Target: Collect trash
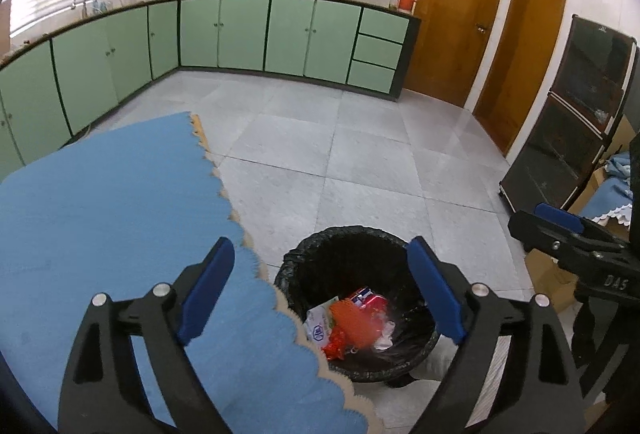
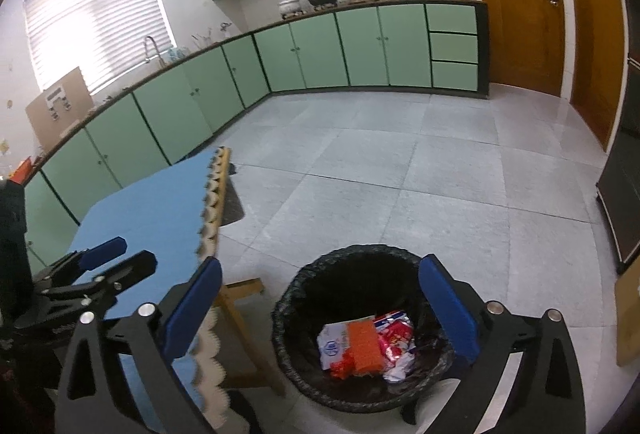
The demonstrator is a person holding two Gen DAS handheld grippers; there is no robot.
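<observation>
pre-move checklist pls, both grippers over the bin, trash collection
1. Left gripper open, nothing held: ok.
2. Right gripper open, nothing held: ok.
3. Bin upright, black liner over its rim: ok.
4. Wrappers lie inside the bin, none seen on the floor around it: ok.
5. Blue tablecloth free of trash in the part in view: ok.
6. Trash left elsewhere on the table: cannot tell.

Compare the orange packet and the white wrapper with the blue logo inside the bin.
The flat orange plastic packet lies on top, in the middle of the pile; the white paper wrapper with a blue logo sits beside it, partly tucked under its edge. The orange packet is one solid colour, while the white wrapper carries a printed blue mark. Both lie in the round bin with a black bag liner, and neither hand-held gripper touches them.
</observation>
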